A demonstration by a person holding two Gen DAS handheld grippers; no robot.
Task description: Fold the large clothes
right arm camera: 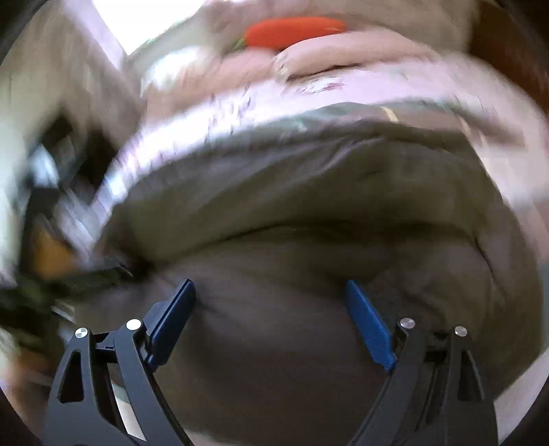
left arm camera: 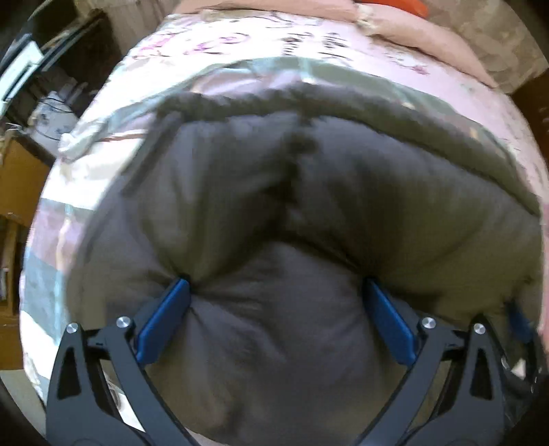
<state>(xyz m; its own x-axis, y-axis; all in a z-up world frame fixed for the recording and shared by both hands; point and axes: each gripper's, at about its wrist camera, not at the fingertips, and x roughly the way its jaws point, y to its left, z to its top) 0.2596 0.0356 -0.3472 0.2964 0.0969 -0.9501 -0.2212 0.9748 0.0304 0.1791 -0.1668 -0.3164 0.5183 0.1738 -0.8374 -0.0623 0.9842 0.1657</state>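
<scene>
The left gripper (left arm camera: pixel 274 291), fingers spread wide, presses into a bunched fold of a dark grey garment (left arm camera: pixel 343 192) lying on a pink patterned bedsheet (left arm camera: pixel 240 41).

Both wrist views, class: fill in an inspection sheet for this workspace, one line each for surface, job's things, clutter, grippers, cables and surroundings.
Surface: bed with a pink patterned bedspread.
Job's things: dark grey padded garment spread on the bed, bulging between both grippers' fingers.
Clutter: orange object at the far end by the pink pillows; blurred.
Grippers: left gripper and right gripper, both with jaws wide apart, tips pressed into the garment.
Cables: nothing seen.
Surroundings: dark shelving left of the bed.
</scene>
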